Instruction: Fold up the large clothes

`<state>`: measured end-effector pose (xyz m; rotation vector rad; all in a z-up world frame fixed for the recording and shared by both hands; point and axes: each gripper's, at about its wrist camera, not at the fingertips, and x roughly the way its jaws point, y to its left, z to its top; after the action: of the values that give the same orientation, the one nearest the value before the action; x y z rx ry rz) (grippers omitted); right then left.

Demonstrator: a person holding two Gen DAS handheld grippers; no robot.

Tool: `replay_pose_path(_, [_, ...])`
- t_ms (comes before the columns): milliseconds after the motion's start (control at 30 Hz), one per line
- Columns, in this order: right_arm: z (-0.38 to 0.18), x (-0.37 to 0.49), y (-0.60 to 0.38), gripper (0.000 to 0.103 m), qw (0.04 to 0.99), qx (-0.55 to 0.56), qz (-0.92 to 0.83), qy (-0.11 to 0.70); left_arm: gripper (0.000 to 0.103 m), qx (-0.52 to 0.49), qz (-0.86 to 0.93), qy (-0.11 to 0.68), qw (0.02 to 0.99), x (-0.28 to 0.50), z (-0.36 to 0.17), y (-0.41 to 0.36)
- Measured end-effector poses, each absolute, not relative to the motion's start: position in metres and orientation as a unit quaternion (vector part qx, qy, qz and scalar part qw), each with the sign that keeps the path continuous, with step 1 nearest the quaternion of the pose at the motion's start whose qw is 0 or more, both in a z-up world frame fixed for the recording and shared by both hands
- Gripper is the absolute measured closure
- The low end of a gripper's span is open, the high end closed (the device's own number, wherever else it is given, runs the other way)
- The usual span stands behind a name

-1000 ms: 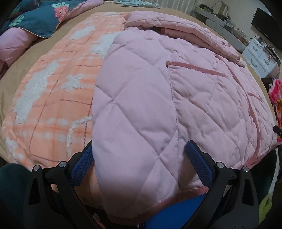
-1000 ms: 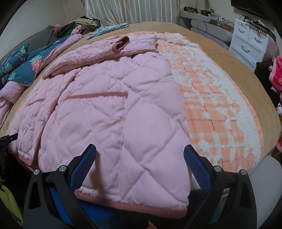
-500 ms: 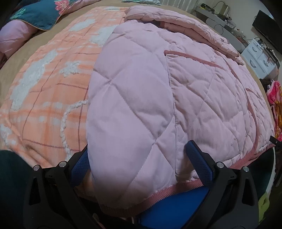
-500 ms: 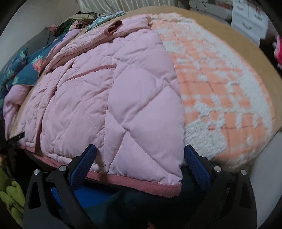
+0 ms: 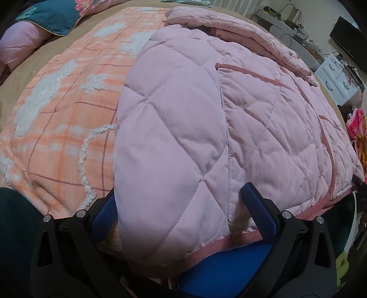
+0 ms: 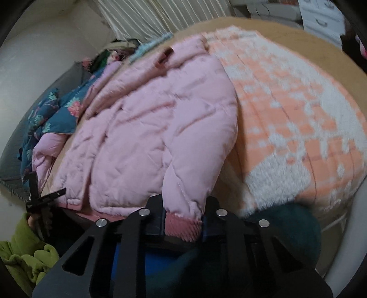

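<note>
A pink quilted jacket (image 5: 206, 119) lies spread on the bed, its ribbed hem toward me. My left gripper (image 5: 181, 201) is open, its blue fingers (image 5: 259, 211) astride the hem corner, the cloth bulging between them. In the right wrist view the jacket (image 6: 149, 142) is bunched and lifted at its near corner. My right gripper (image 6: 183, 220) is shut on the jacket's ribbed pink hem (image 6: 183, 227). The left gripper shows small at the far left of the right wrist view (image 6: 43, 199).
An orange and white plaid blanket (image 5: 59, 110) covers the tan bed (image 6: 286, 36) under the jacket. A teal floral quilt (image 5: 52, 18) lies at the head. White drawers (image 5: 339, 78) stand to the right. Green cloth (image 6: 27, 259) lies low beside the bed.
My right gripper has closed on the jacket's hem and the view has tilted and blurred as that corner lifts. My left gripper stays open around the other corner.
</note>
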<state>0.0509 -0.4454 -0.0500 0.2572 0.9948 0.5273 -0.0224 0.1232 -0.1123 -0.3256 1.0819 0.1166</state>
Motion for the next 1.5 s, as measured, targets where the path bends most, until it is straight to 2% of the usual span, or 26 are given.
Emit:
replay_pose_path(67, [-0.037, 0.05, -0.443, 0.085, 0.846, 0.12, 0.257, 0.451, 0.009, -0.155, 0.054, 0.511, 0.844, -0.022, -0.112, 0.123])
replay_pose_path(167, [-0.021, 0.052, -0.439, 0.085, 0.856, 0.116, 0.263, 0.429, 0.018, -0.153, 0.052, 0.507, 0.847, -0.024, -0.109, 0.121])
replay_pose_path(200, [-0.017, 0.053, -0.437, 0.085, 0.859, 0.114, 0.265, 0.424, 0.026, -0.152, 0.051, 0.506, 0.848, -0.026, -0.108, 0.121])
replay_pose_path(233, [-0.014, 0.055, -0.436, 0.085, 0.86, 0.113, 0.266, 0.42, 0.039, -0.155, 0.048, 0.503, 0.849, -0.027, -0.106, 0.12])
replay_pose_path(300, [-0.008, 0.057, -0.432, 0.086, 0.864, 0.111, 0.266, 0.413, 0.053, -0.158, 0.042, 0.496, 0.853, -0.03, -0.101, 0.12])
replay_pose_path(333, [-0.007, 0.057, -0.431, 0.086, 0.865, 0.11, 0.266, 0.411, 0.066, -0.156, 0.042, 0.493, 0.855, -0.032, -0.099, 0.12])
replay_pose_path(433, [-0.003, 0.059, -0.429, 0.086, 0.869, 0.114, 0.262, 0.404, 0.085, -0.152, 0.039, 0.474, 0.866, -0.035, -0.087, 0.119])
replay_pose_path(500, [0.001, 0.061, -0.428, 0.087, 0.872, 0.117, 0.26, 0.397, 0.09, -0.147, 0.034, 0.457, 0.876, -0.036, -0.075, 0.119])
replay_pose_path(733, [0.019, 0.07, -0.425, 0.088, 0.881, 0.115, 0.262, 0.376, 0.094, -0.123, 0.022, 0.416, 0.901, -0.03, -0.042, 0.117])
replay_pose_path(1500, [0.089, 0.131, -0.406, 0.089, 0.901, 0.118, 0.271, 0.318, 0.095, -0.111, 0.001, 0.297, 0.948, 0.043, 0.051, 0.12])
